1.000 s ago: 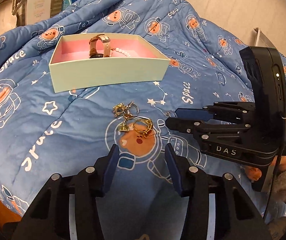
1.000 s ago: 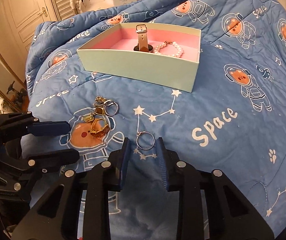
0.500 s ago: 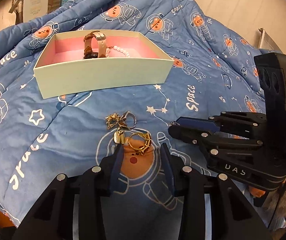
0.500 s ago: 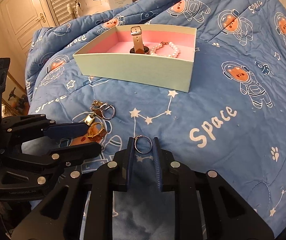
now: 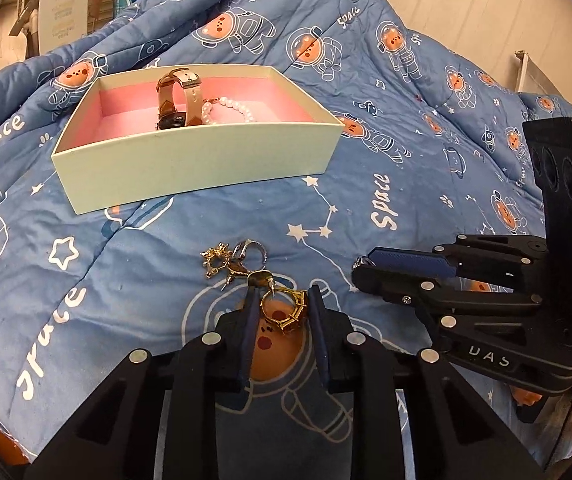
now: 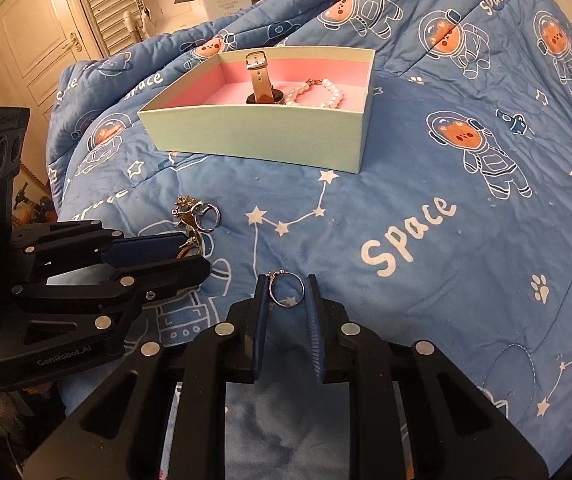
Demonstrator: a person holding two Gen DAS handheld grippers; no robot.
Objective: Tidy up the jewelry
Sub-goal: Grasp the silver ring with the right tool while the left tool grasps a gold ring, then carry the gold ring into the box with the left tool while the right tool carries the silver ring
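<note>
A pale green box with a pink lining holds a watch and a pearl bracelet; it also shows in the right wrist view. My left gripper has its jaws narrowed around a gold ring lying on the blue quilt. A cluster of gold and silver pieces lies just beyond it. My right gripper has its jaws close on both sides of a silver ring on the quilt. Whether either ring is pinched is not clear.
The blue space-print quilt is soft and bulges. The two grippers sit side by side, the right gripper at the right of the left wrist view. Boxes and a white door stand behind the bed.
Both grippers moved forward and narrowed their jaws: the left around the gold ring, the right around the silver ring.
</note>
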